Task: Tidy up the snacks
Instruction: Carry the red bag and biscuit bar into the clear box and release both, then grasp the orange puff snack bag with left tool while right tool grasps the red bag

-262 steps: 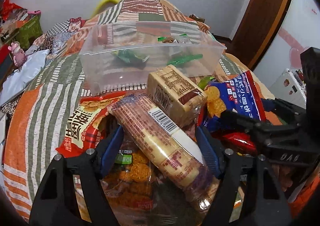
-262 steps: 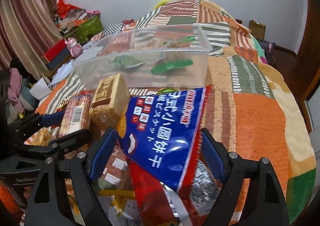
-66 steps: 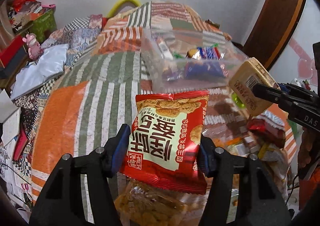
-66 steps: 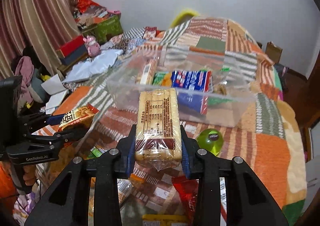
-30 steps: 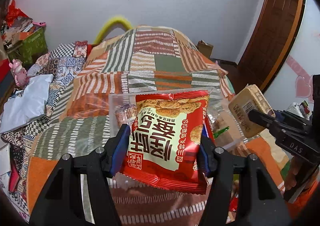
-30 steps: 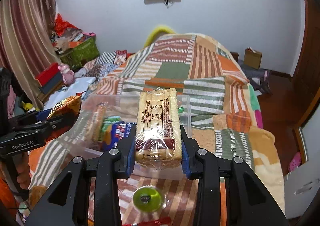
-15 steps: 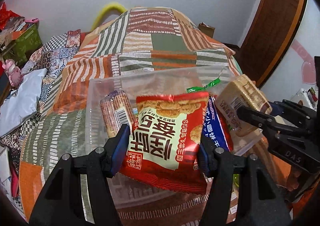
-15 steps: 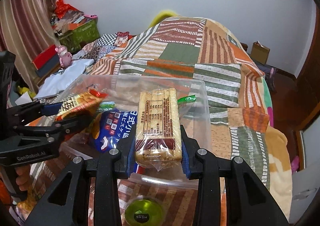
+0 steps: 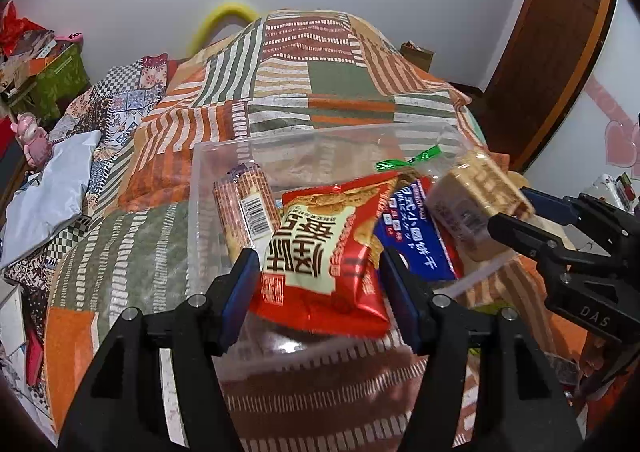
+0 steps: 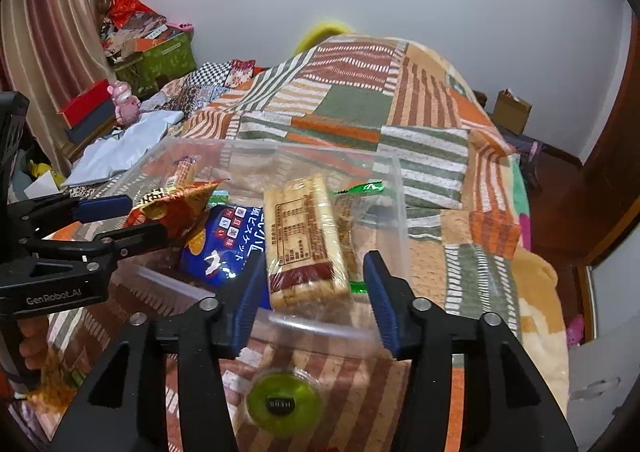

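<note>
Both tools are over the clear bin [image 9: 208,188] sitting on the bed [image 9: 344,80], toward its near end. Left tool [image 9: 316,284] has its jaws spread wide, and the red bag [image 9: 324,252] sits tilted between them with a gap on each side, so it looks loose, over the bin's near wall. Right tool [image 10: 310,292] is wide too, and the biscuit pack [image 10: 306,236] sits between the jaws without touching either pad, tipped into the right end of the bin.

Already in the bin: a blue bag [image 9: 416,236] between the red bag and the biscuit pack, a long cracker sleeve [image 9: 244,208] leaning at the left end, and something in green wrapping [image 9: 416,158] at the back. A green jelly cup [image 10: 284,404] lies on the bed just outside the bin's near wall, below the right tool.
</note>
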Tool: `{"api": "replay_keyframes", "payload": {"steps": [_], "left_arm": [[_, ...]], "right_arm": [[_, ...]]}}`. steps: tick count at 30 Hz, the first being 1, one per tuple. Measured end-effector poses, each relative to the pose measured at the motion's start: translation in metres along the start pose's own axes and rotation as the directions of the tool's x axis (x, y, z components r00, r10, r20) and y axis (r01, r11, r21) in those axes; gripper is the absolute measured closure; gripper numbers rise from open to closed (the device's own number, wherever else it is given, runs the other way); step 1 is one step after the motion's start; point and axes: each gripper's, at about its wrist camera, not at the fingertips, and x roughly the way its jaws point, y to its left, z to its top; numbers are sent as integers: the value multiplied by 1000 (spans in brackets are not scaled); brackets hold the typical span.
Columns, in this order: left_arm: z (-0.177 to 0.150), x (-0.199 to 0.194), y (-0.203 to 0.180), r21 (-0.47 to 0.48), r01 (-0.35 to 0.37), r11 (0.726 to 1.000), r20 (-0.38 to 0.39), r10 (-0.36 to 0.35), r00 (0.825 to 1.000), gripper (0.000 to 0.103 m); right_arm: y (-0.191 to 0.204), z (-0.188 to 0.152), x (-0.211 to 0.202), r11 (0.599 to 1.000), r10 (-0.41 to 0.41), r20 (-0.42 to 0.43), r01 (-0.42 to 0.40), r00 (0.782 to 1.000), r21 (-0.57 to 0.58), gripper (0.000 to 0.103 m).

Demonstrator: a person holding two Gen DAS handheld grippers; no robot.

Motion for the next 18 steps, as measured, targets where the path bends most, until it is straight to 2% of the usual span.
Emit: {"api": "replay_keyframes", "payload": {"steps": [10, 14, 18], "left_arm": [[-10, -54, -7, 1, 12, 1000, 54, -12, 998, 34], [-21, -75, -14, 4, 19, 1000, 70, -20, 997, 27], [-39, -88, -24, 31, 17, 999, 67, -20, 998, 23]], "right_arm": [[1, -10, -44, 1000, 4, 58, -5, 998, 21, 47], [1, -24, -64, 999, 3, 79, -6, 997, 32, 37], [2, -40, -75, 999, 12, 76, -15, 997, 37, 36]]}}
